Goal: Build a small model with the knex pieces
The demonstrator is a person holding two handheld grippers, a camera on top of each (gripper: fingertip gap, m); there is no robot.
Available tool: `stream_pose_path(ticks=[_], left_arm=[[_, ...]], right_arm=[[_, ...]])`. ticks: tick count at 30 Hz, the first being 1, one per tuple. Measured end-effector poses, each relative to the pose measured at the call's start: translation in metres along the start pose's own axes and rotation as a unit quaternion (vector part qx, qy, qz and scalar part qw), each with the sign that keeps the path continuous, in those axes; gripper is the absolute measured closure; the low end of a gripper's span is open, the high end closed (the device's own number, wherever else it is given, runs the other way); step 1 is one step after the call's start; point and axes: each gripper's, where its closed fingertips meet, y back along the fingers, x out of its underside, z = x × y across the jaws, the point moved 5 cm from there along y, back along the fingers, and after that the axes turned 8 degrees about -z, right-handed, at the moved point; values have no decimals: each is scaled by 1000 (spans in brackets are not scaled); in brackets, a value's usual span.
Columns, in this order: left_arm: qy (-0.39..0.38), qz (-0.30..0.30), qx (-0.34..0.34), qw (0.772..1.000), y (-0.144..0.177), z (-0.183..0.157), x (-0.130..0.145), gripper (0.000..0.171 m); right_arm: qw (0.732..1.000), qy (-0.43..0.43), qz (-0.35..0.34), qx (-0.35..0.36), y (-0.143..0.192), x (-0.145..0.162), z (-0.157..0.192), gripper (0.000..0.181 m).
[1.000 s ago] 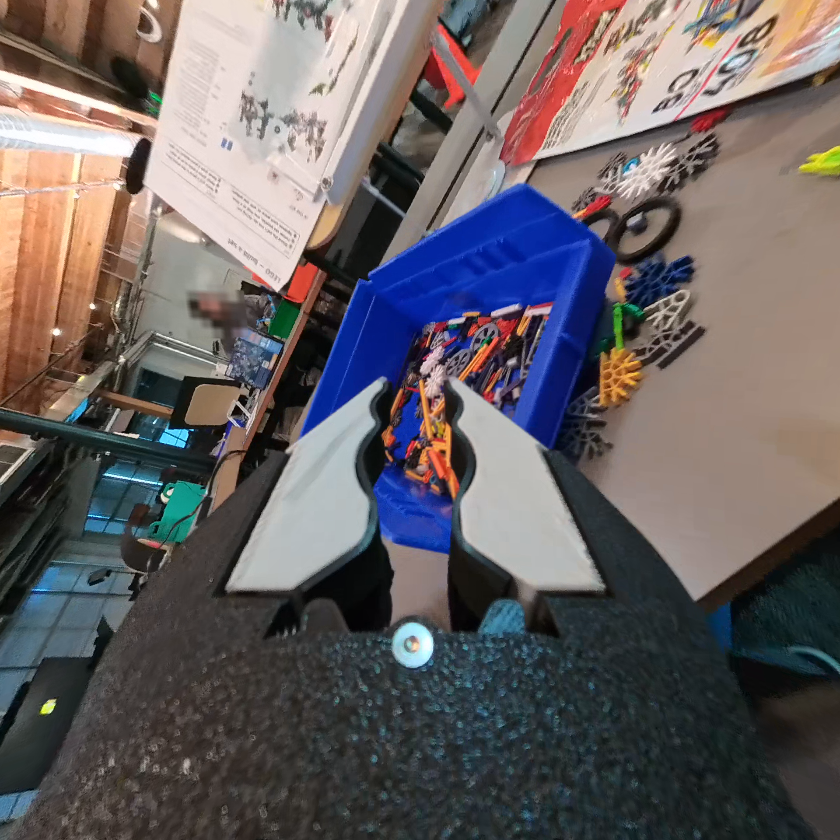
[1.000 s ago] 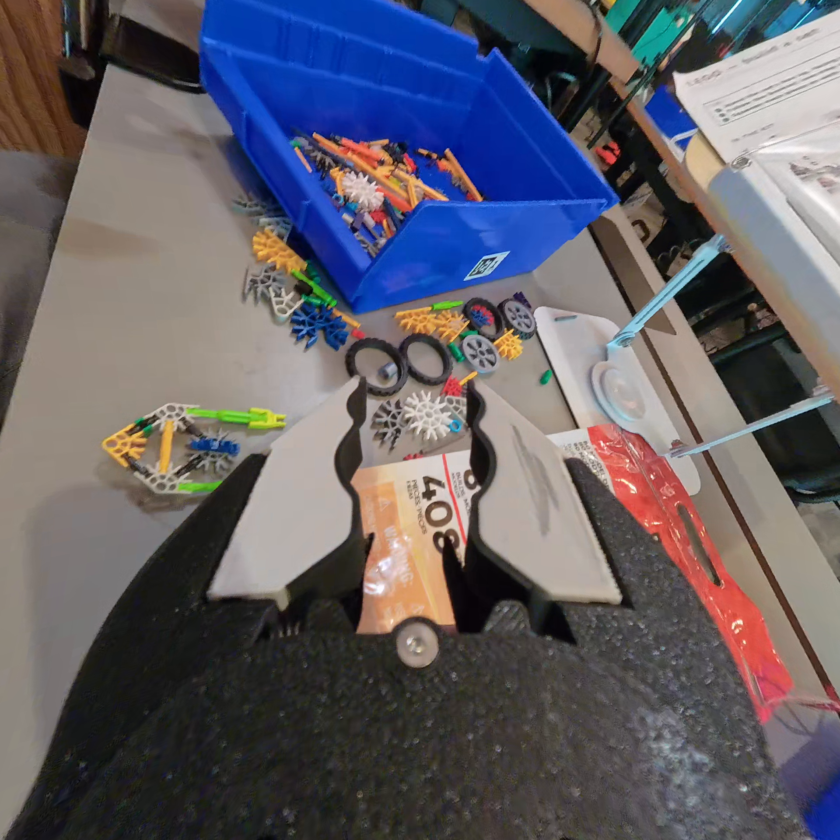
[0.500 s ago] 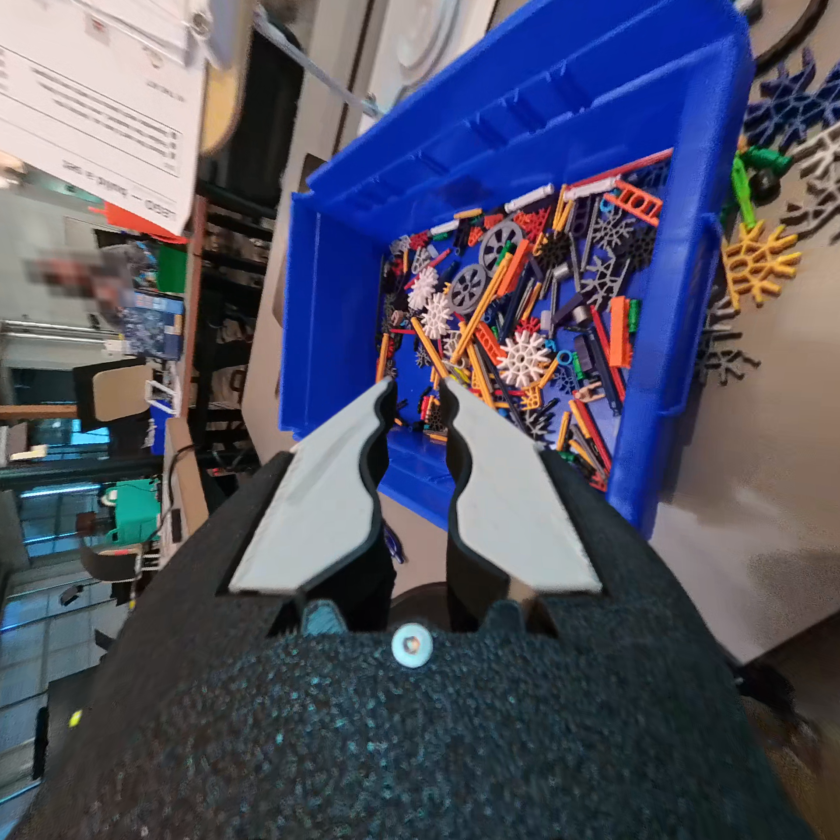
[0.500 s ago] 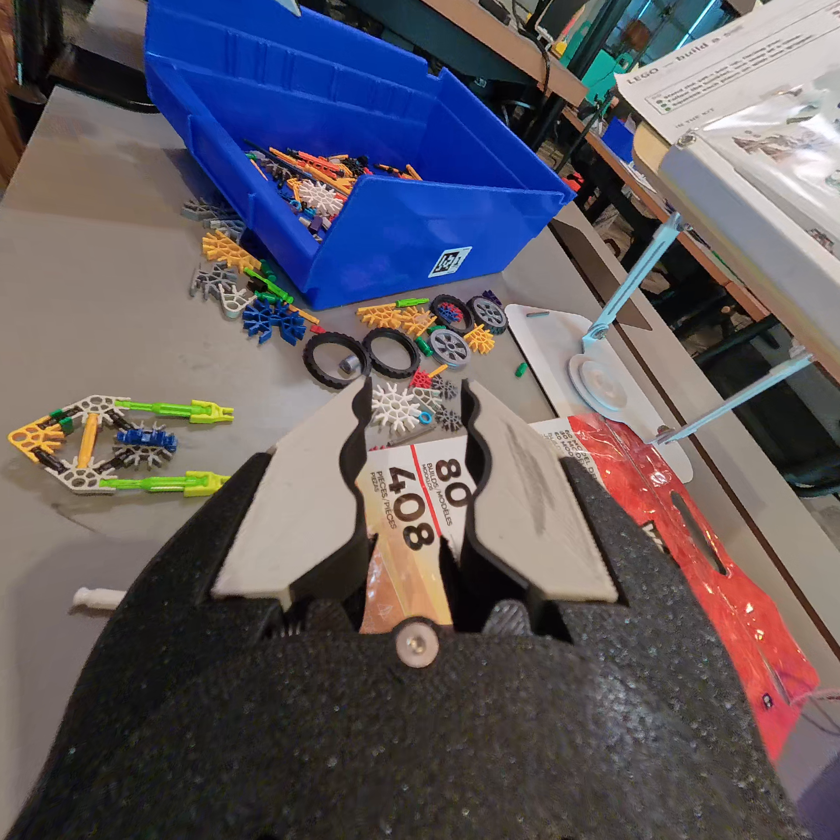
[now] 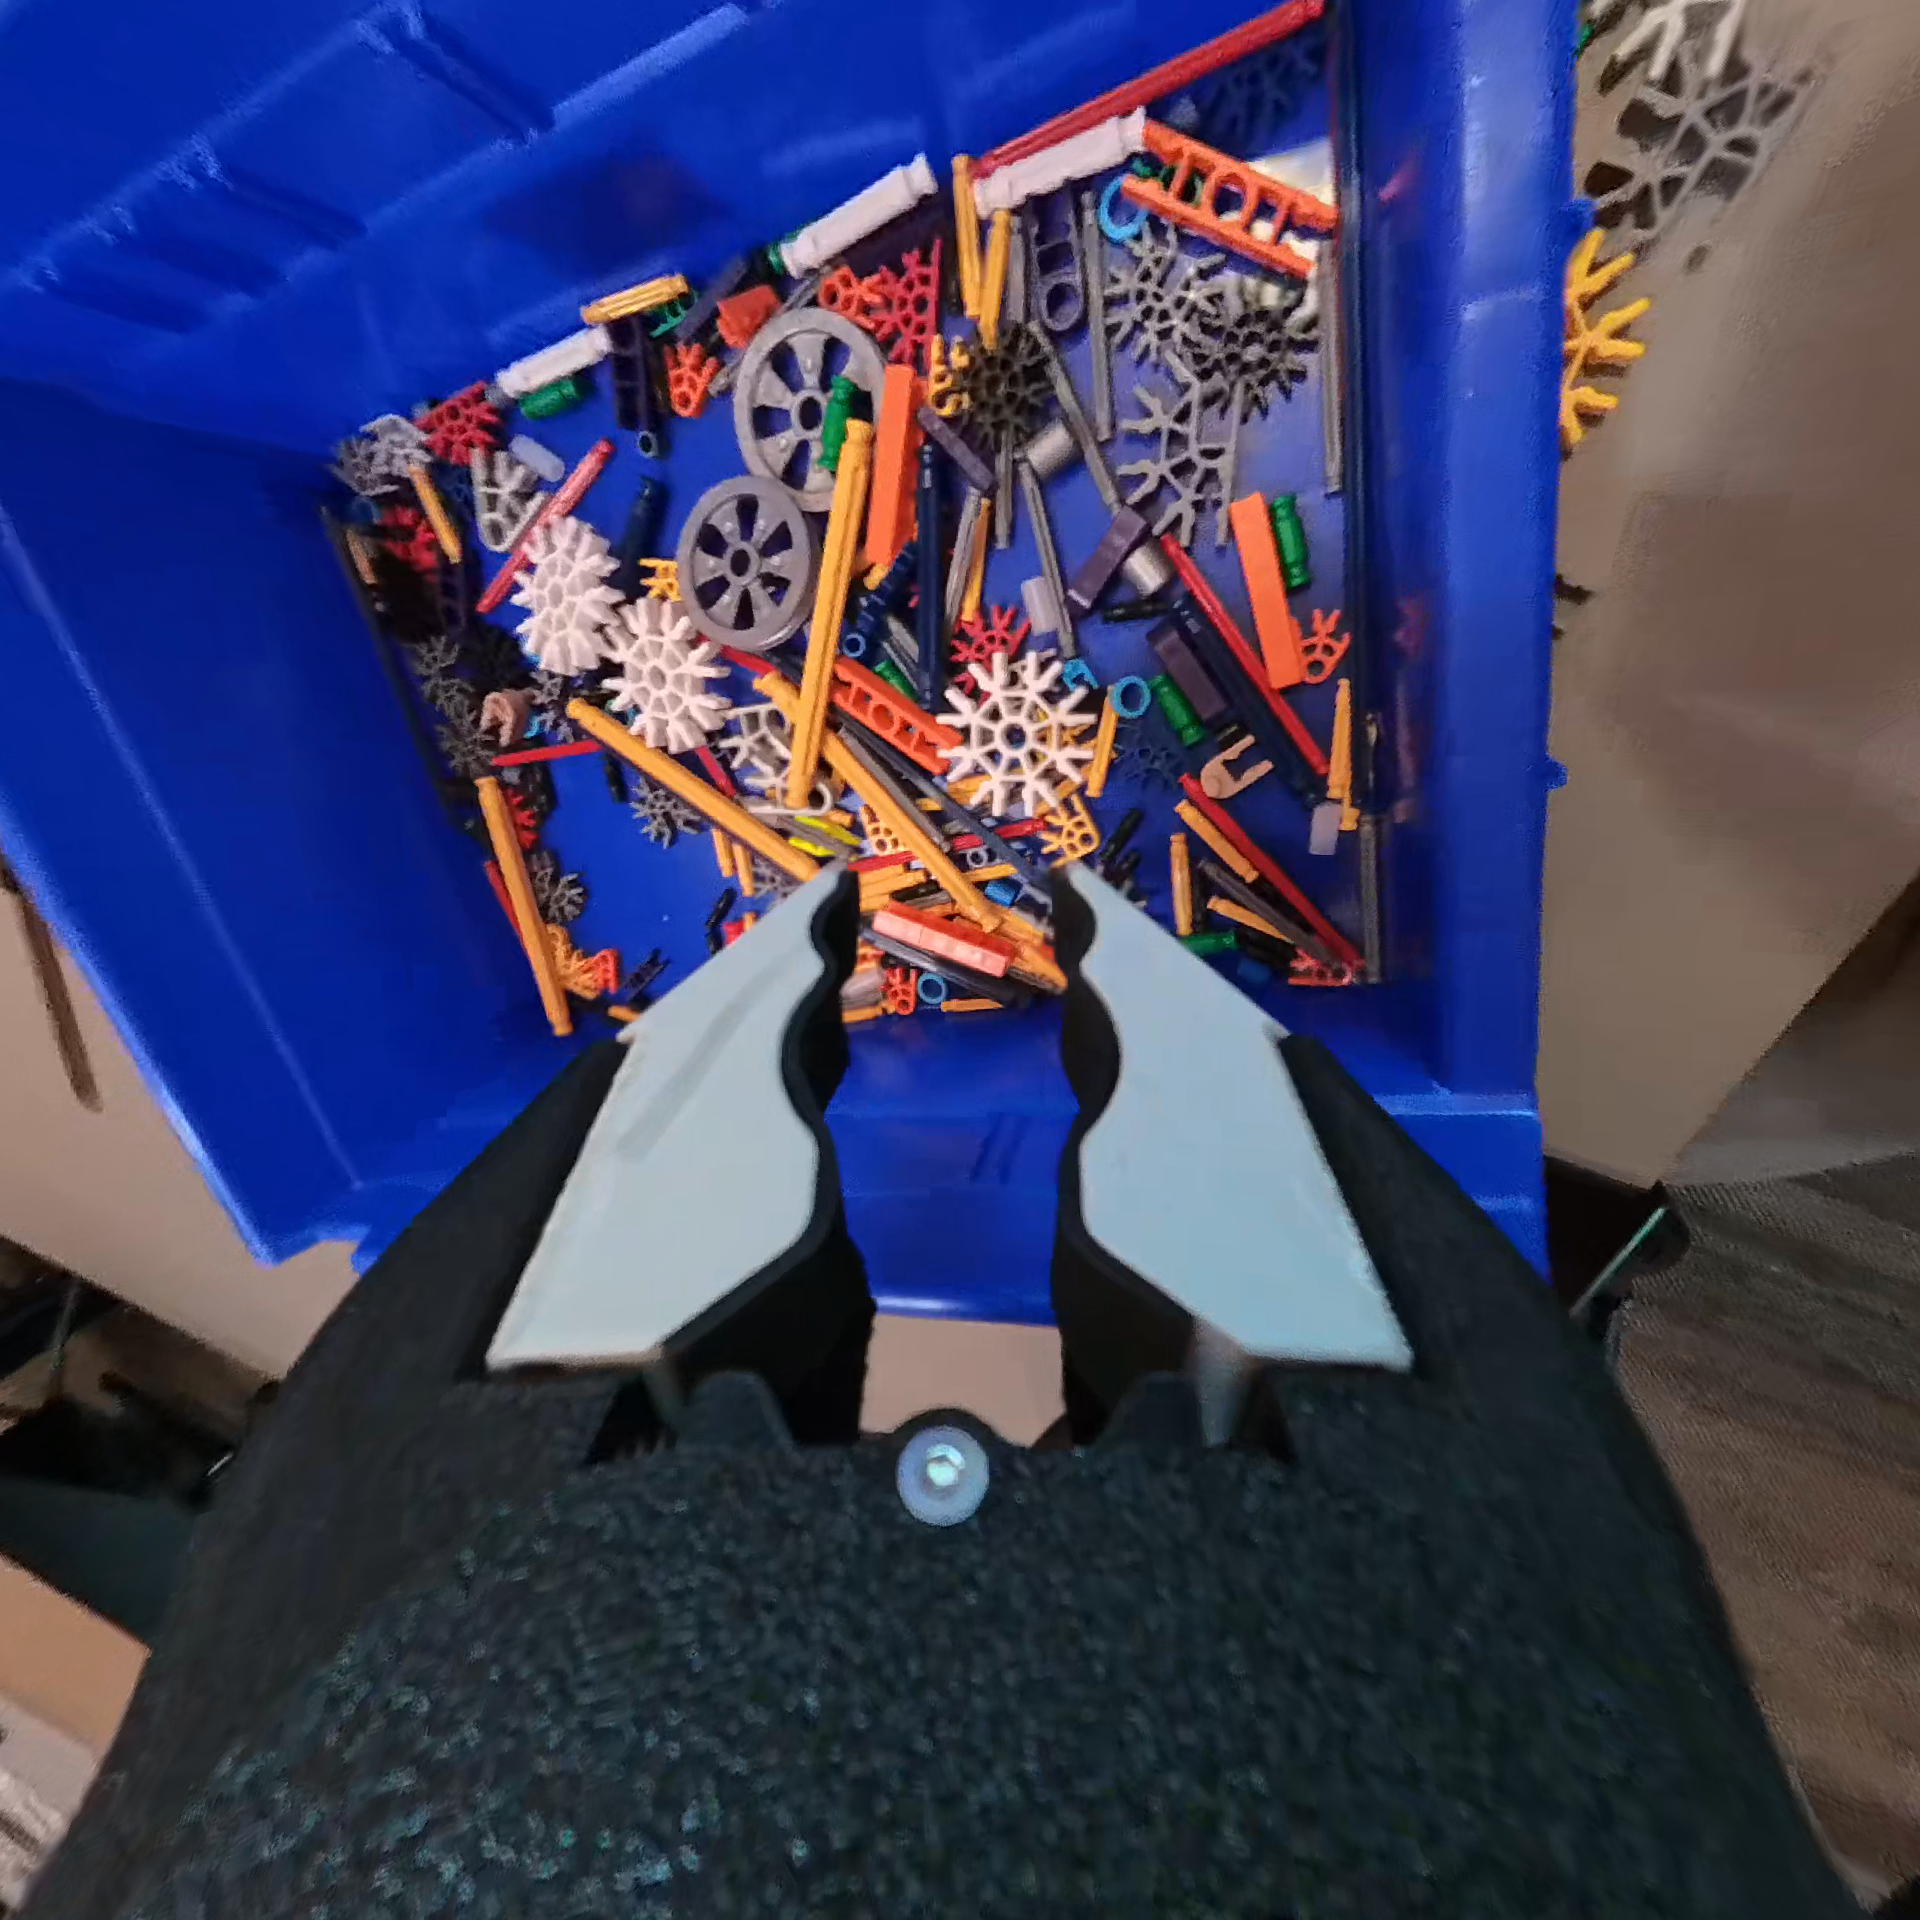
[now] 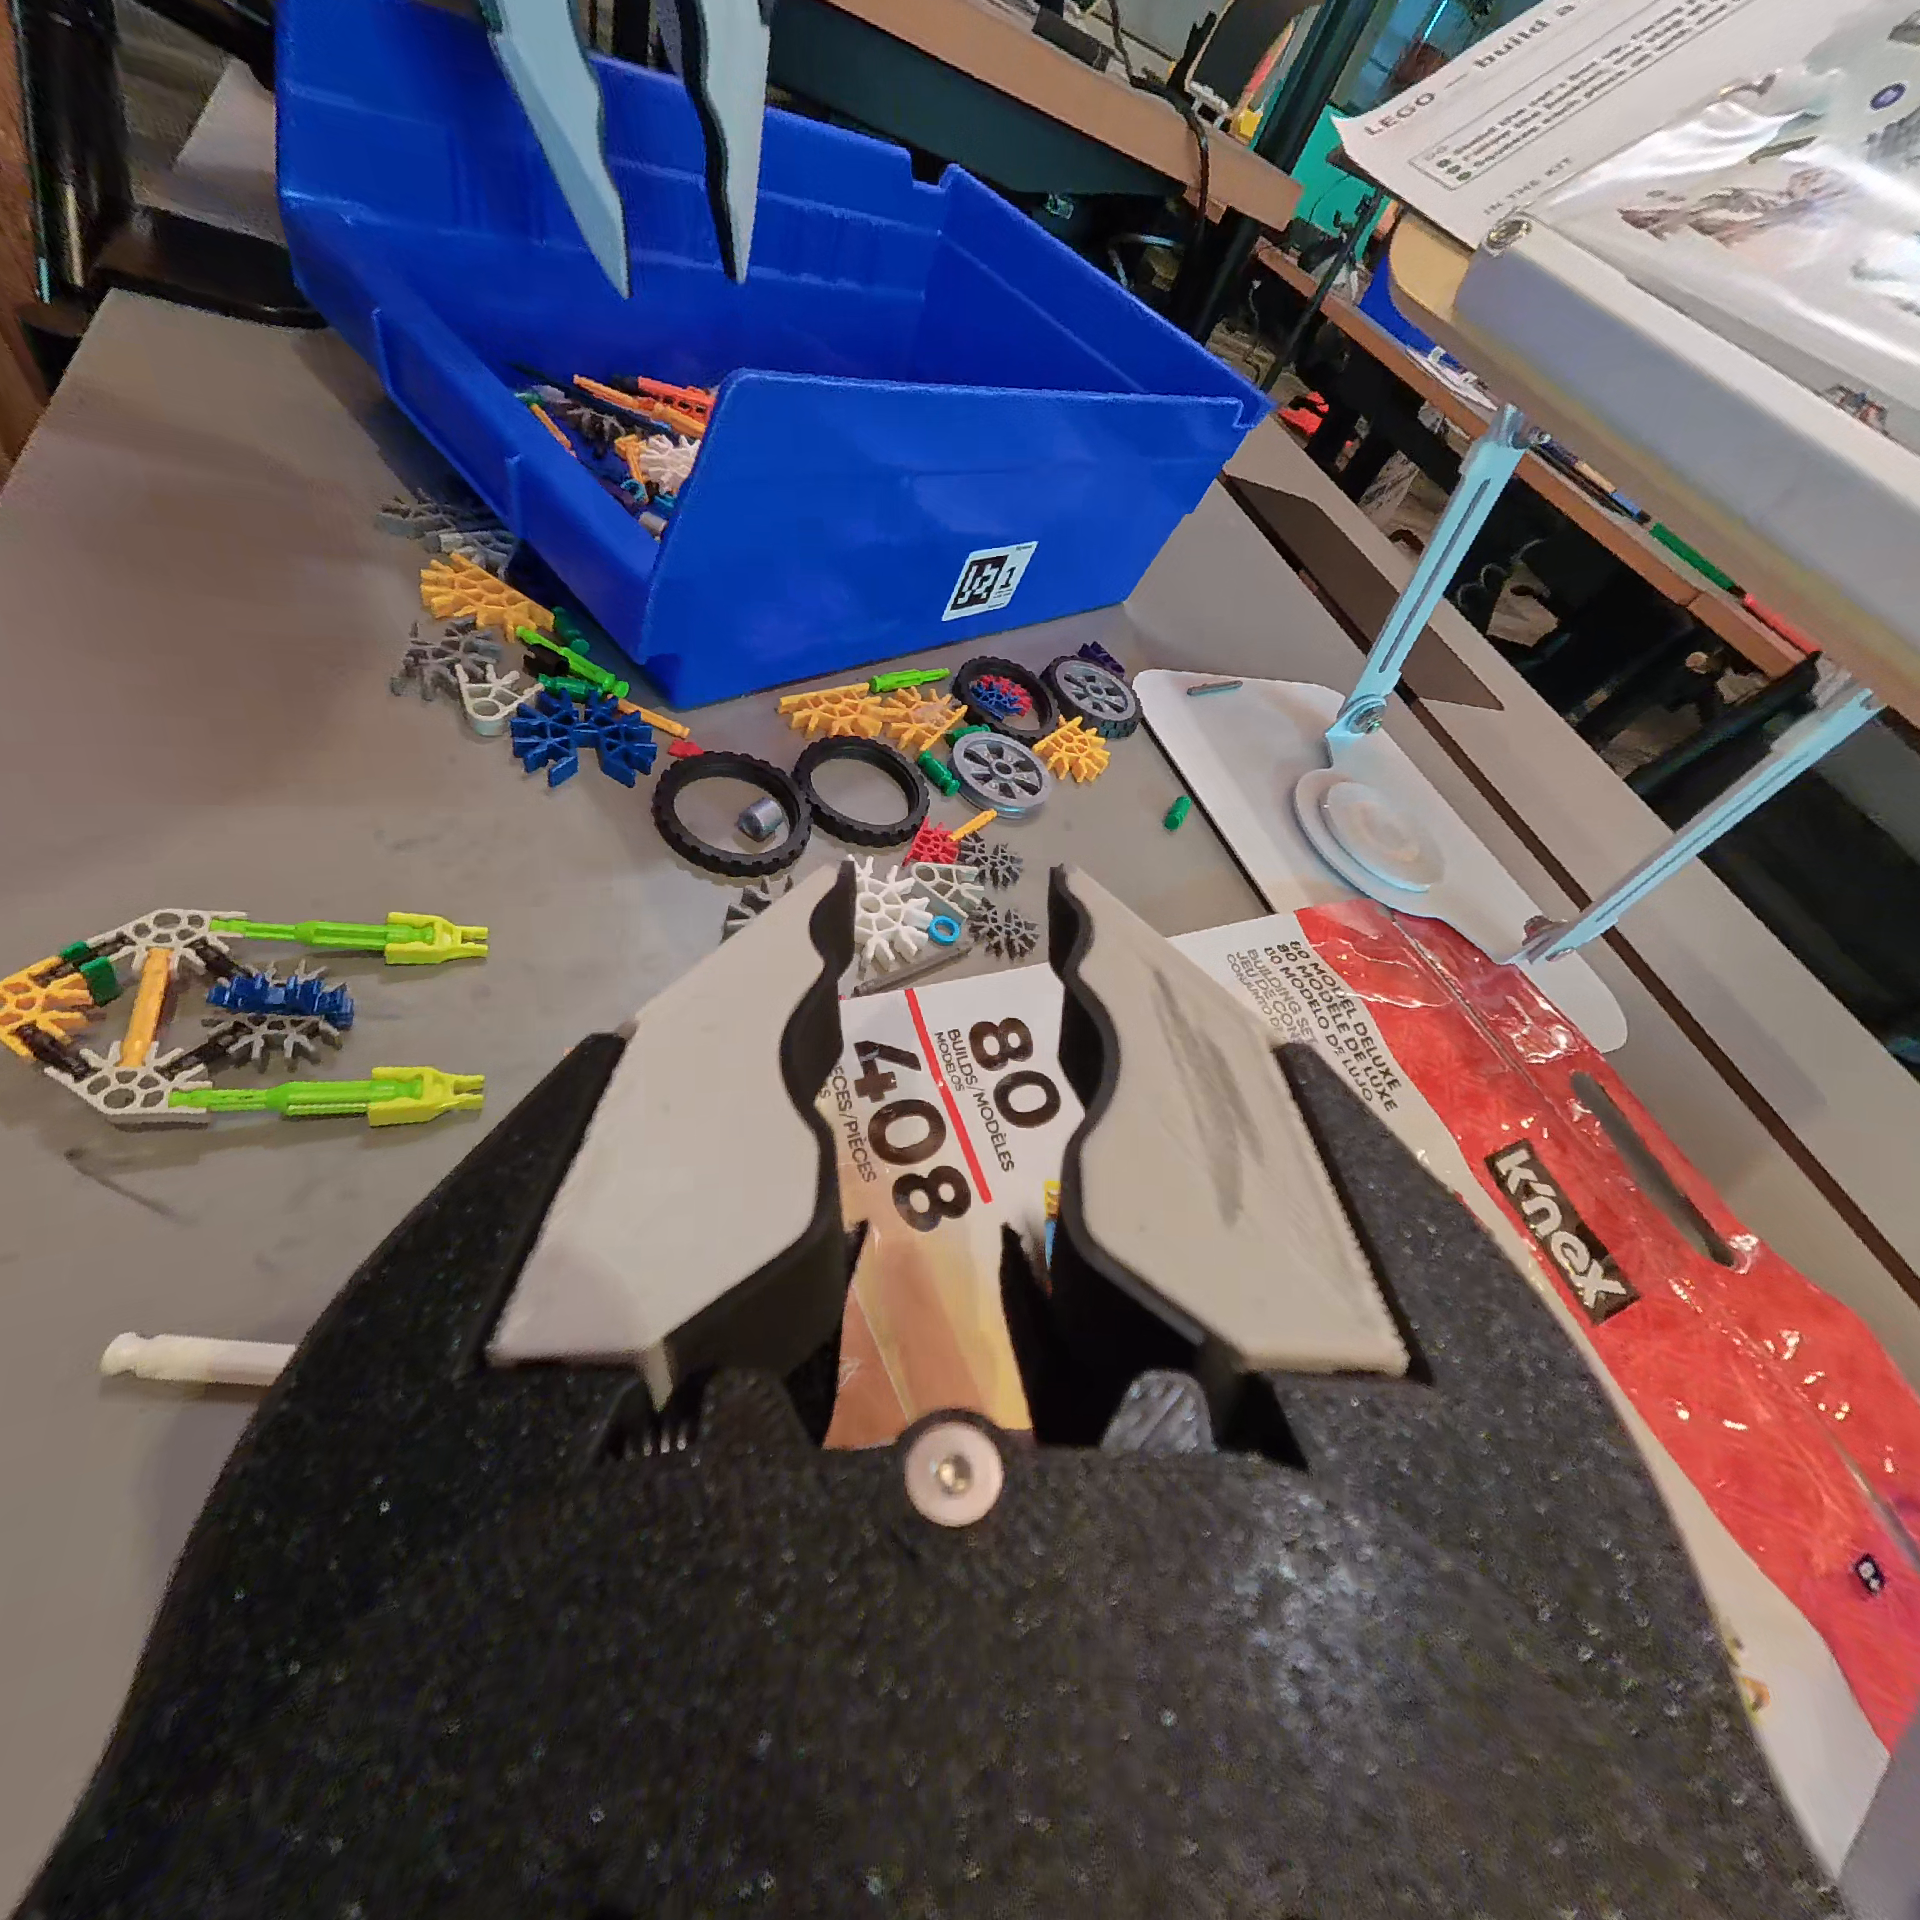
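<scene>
My left gripper (image 5: 951,894) is open and empty, pointing down into a blue bin (image 5: 260,831) full of mixed plastic construction pieces: rods, white snowflake connectors (image 5: 1016,732), grey wheels (image 5: 748,561). It also shows in the right wrist view (image 6: 681,275), hanging above the bin (image 6: 935,499). My right gripper (image 6: 951,894) is open and empty, held above a red and white printed bag (image 6: 1558,1195) on the grey table (image 6: 260,623). A white snowflake connector (image 6: 888,914) lies just beyond its fingertips.
Loose pieces lie in front of the bin: two black tyres (image 6: 727,816), grey wheels (image 6: 997,774), blue (image 6: 582,732) and yellow connectors. A partly built model (image 6: 208,1013) with green rods lies at left. A white rod (image 6: 197,1361) lies near me. A document stand (image 6: 1455,727) is at right. The grippers' ends are close to 30 cm from one another. My right tips are roughly 8 cm from the white snowflake connector (image 6: 888,914).
My left gripper swung from beside the bin to above it, pointing down at the pieces, and its fingers opened wider. My right gripper drew back slightly over the bag.
</scene>
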Motion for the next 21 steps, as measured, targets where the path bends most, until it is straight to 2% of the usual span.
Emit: stream_pose_path(ticks=[5, 9, 11, 17, 21], left_arm=[[-26, 26, 55, 998, -16, -1, 2, 124], [-42, 73, 83, 993, -28, 1, 7, 104], [-45, 83, 106, 990, -34, -1, 5, 89], [-62, 83, 134, 986, -55, -5, -7, 58], [-61, 80, 139, 985, -63, -5, -15, 46]], right_arm=[[1000, -20, -9, -2, 1, 1, -4, 145], [1000, -21, -19, -5, 1, 0, -5, 145], [999, -21, -22, -9, 2, -1, -4, 145], [999, -5, -31, -11, 2, -3, -4, 145], [999, -13, -32, -4, 3, -1, -8, 145]])
